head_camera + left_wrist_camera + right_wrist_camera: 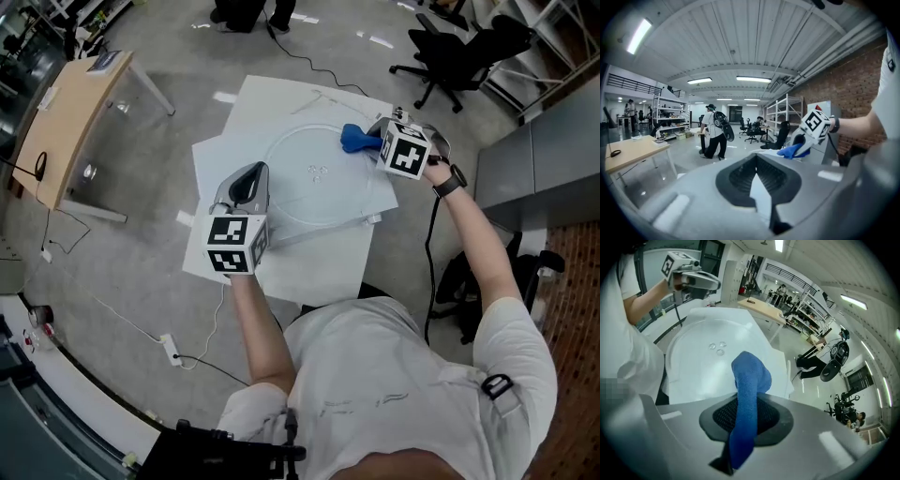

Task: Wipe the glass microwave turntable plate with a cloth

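Observation:
The round clear glass turntable plate (pixel 319 178) lies flat on white boards (pixel 309 258); in the right gripper view the plate (pixel 701 345) fills the ground ahead. A blue cloth (pixel 356 141) hangs over the plate's far right rim, and my right gripper (pixel 375 142) is shut on it. That cloth (pixel 750 376) sticks up out of my right gripper (pixel 745 413). My left gripper (pixel 253 174) hovers at the plate's left rim, raised and level. Its jaws (pixel 761 180) stand a little apart with only white surface showing between them. The cloth (pixel 791 151) is also visible from the left gripper view.
A wooden desk (pixel 70 122) stands to the left and a black office chair (pixel 459 47) at the back right. A grey cabinet (pixel 544 159) is on the right. A power strip (pixel 172 349) with its cable lies on the floor. A person (pixel 714 131) stands far off.

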The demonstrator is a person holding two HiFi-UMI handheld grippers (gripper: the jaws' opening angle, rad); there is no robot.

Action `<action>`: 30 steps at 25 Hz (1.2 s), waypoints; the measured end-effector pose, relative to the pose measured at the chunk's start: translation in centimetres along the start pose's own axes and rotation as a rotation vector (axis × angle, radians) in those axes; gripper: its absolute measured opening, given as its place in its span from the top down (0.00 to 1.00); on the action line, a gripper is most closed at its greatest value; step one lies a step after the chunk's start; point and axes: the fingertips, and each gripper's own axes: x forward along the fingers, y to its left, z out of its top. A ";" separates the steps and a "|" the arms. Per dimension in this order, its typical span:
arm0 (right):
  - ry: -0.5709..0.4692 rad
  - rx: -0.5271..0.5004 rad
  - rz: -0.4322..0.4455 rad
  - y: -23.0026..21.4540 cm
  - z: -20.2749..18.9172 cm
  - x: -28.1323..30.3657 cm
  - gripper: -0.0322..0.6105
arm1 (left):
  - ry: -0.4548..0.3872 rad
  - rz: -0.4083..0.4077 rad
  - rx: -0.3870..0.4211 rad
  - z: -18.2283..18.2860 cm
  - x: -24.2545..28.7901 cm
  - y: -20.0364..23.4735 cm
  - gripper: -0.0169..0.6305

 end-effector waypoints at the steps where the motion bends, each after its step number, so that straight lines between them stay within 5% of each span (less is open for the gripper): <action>1: 0.008 -0.002 0.010 1.1 -0.9 -0.7 0.85 | -0.002 -0.011 0.005 0.2 0.3 -0.4 0.98; 8: -0.052 0.003 0.172 11.0 -2.1 -5.1 0.85 | -0.007 -0.028 0.018 0.8 0.6 -0.7 0.98; 16: -0.191 -0.207 0.331 17.8 6.6 -4.9 0.84 | 0.000 0.040 -0.014 -0.3 -0.7 0.7 0.98; 24: -0.310 -0.228 0.295 14.3 17.5 -0.2 0.84 | -0.008 0.109 -0.080 -0.3 -3.5 2.5 0.98; 30: -0.291 -0.047 0.184 6.0 18.9 4.3 0.84 | -0.027 0.109 -0.118 -0.8 -4.6 3.4 0.98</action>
